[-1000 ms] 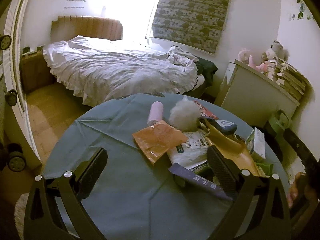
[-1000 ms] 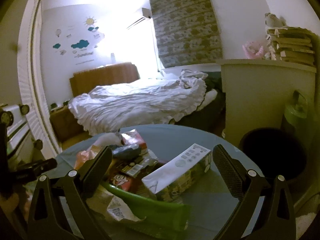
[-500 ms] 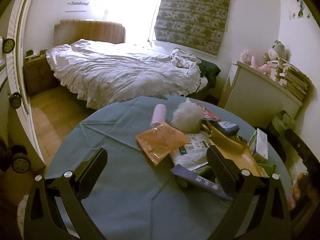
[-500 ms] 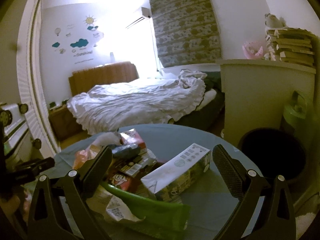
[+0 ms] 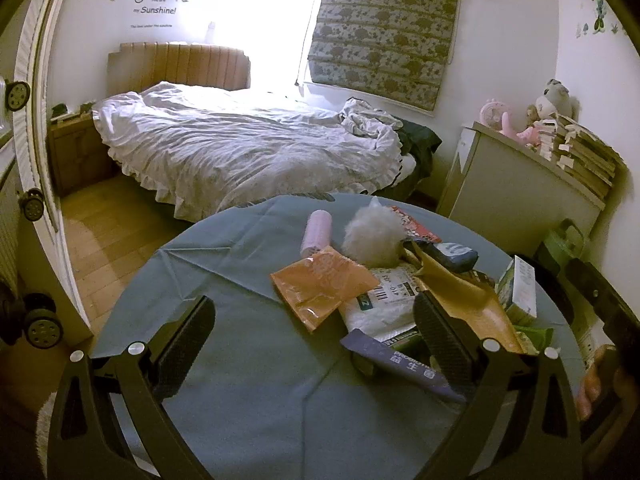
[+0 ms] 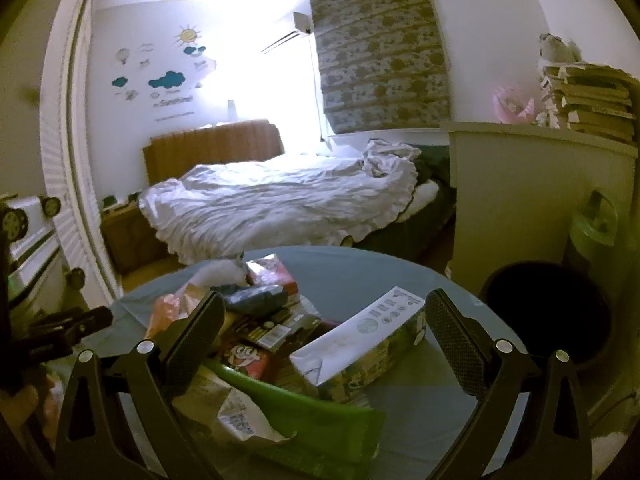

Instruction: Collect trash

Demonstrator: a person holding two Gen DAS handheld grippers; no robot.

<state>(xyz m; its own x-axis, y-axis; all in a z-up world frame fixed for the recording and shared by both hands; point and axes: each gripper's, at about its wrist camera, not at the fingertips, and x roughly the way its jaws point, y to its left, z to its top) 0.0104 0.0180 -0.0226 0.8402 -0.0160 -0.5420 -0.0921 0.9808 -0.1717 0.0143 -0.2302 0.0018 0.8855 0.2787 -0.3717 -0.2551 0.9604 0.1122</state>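
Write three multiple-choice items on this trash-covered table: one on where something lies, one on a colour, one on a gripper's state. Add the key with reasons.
1. Where is the dark bin?
A. on the bed
B. on the floor beyond the table's right edge
C. on the table

2. What colour is the flat packet near the fluffy white ball?
A. orange
B. blue
C. black

3. How is the right gripper?
A. shut on the carton
B. shut on nothing
C. open, holding nothing

Key: B, the bin stands low beside the cabinet; A, the packet is plainly orange; C, its jaws stand wide apart with the long carton lying on the table between them.
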